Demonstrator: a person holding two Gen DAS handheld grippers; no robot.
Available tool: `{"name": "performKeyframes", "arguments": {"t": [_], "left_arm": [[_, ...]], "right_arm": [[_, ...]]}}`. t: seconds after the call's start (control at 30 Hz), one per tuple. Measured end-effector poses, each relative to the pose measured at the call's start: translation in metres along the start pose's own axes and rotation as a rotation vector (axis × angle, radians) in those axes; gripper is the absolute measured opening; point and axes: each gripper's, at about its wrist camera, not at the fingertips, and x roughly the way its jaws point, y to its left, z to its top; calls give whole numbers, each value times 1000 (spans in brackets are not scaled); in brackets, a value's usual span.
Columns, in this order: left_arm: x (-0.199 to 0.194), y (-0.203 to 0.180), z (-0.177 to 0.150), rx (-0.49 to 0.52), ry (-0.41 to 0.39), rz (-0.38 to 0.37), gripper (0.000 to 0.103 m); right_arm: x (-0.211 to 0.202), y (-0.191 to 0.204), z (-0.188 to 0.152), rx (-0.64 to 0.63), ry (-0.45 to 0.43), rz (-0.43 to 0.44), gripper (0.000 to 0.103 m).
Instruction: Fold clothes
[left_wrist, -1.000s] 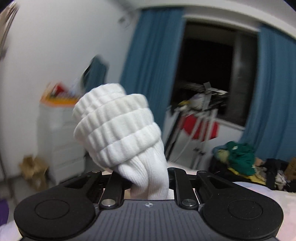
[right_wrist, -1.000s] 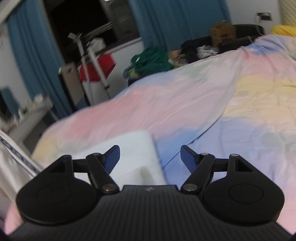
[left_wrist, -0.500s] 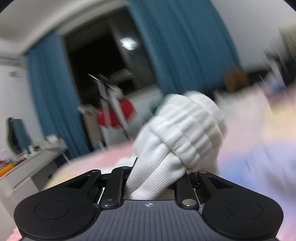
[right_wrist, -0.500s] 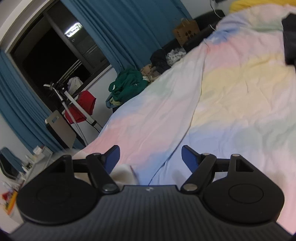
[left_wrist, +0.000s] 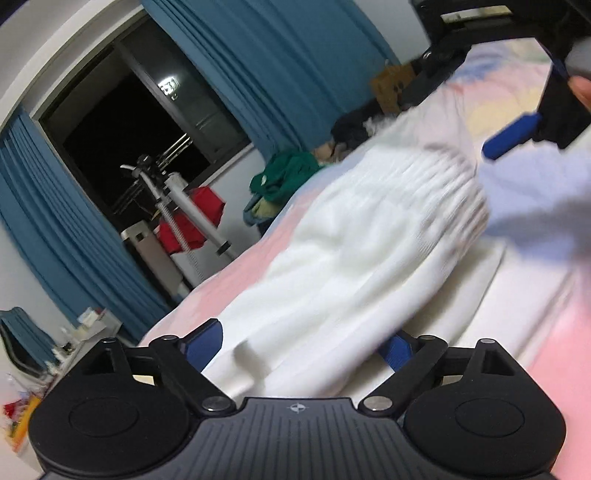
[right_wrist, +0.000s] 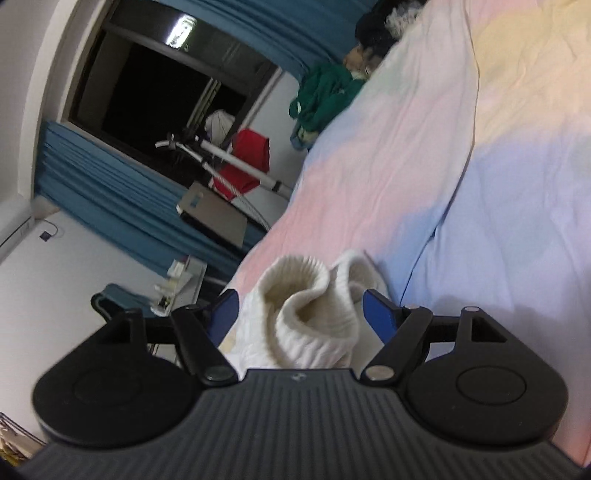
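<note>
Room: white walls, blue curtains (left_wrist: 266, 70) flanking a dark window (right_wrist: 155, 81).
Surface: bed under a pastel sheet (right_wrist: 498, 166).
Rack: drying rack (left_wrist: 184, 206) with a red garment.
Socks: white rolled socks (left_wrist: 354, 254) lying on the sheet.
Left gripper (left_wrist: 299, 347): jaws opening, socks between, unpressed.
Right gripper (right_wrist: 301, 314): spread wide, astride the sock cuffs.

White socks (left_wrist: 369, 236) motion-blurred in left view, rib detail smeared. Right gripper (left_wrist: 524, 122) cropped by top-right edge. Socks' lower part hidden behind gripper body in right view. Desk clutter (left_wrist: 22, 410) too small to identify.
</note>
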Motion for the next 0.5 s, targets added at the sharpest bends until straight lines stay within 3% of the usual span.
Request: {"name": "performKeyframes", "arguments": {"t": [0.13,0.27,0.33,0.5], "left_arm": [[-6,33,-40,-110,70,41,98],[3,61,-64,-269,189,65,94],[11,78,-67,-354,227,69,94],[-5,117,-103,-581,279,37,94]], "right_arm": [[14,2,-19,64,65,-72,79],[21,14,-37,-4,116,-127,80],[25,13,-44,12,147,-106,85],[34,8,-55,49,171,-40,86]]}}
